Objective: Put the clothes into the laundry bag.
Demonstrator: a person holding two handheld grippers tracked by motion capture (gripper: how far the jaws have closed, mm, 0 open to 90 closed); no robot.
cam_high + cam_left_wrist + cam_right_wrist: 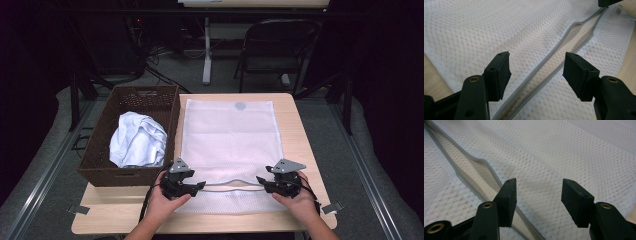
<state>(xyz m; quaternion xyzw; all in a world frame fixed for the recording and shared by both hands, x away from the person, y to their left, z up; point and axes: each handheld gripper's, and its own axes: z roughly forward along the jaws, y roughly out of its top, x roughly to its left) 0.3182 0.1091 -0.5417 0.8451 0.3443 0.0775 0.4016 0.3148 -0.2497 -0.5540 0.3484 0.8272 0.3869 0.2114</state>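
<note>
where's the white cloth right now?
In the high view the white cloth lies bunched inside the brown basket at the table's left side, just left of the flat mesh bag and beyond the left gripper.

High view overhead facing forward, both gripper views close over mesh bag (227, 145), sharing its zipper (564, 45)

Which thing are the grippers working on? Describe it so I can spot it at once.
On the wooden table, right of the brown wicker basket, lies a flat white mesh laundry bag. Unlike the crumpled white cloth in the basket, it has a grey zipper, partly open, along its near end.
</note>
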